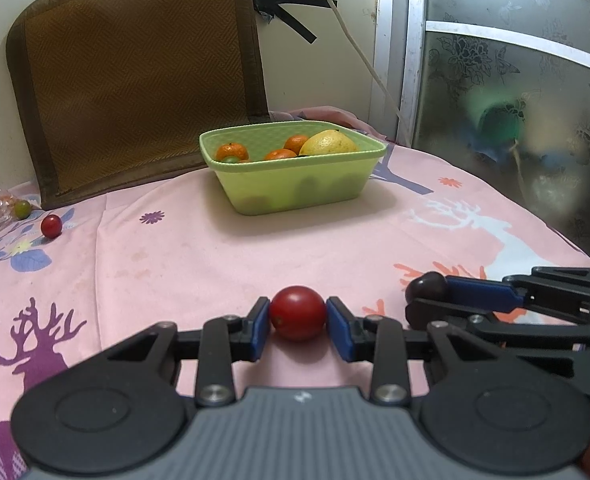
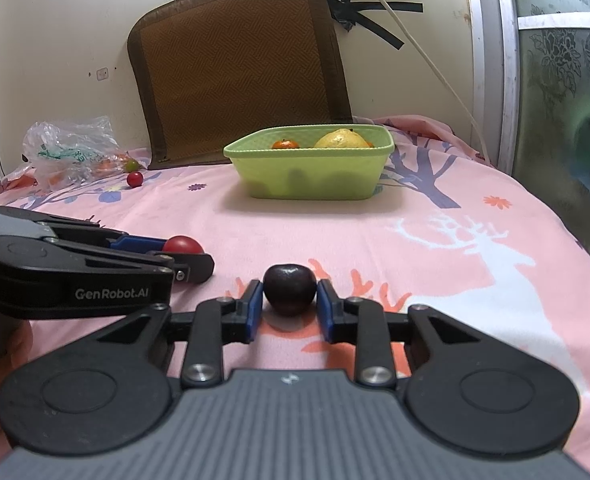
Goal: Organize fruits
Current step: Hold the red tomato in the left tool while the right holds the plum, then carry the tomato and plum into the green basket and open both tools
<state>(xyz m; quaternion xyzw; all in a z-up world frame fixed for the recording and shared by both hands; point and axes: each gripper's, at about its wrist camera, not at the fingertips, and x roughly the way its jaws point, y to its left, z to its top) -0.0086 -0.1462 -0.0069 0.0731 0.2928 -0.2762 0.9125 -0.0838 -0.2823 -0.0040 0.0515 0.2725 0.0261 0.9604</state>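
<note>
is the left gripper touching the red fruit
Touching. The left wrist view shows the left gripper with both blue fingers pressed against the sides of the red fruit, no gap visible.

The cloth [image 1: 255,248] on the surface is pink, with purple deer, a white deer, blue leaves and little orange and purple flowers. The tub [image 1: 295,184] is light green. In it sit orange mandarins [image 1: 231,151] and a yellow pear [image 1: 329,143]. The left gripper [image 1: 298,318] is black and grey with blue pads [image 1: 260,326], and between them is a bright red fruit [image 1: 298,312]. The right gripper [image 2: 290,294] has the same colours; its fruit [image 2: 290,288] is dark purple, almost black. At ten o'clock from the tub lie a small red fruit [image 1: 51,226] and a green one [image 1: 22,209]. The mat [image 1: 135,76] against the cream wall is brown with a zigzag weave and a darker brown edge.
</note>
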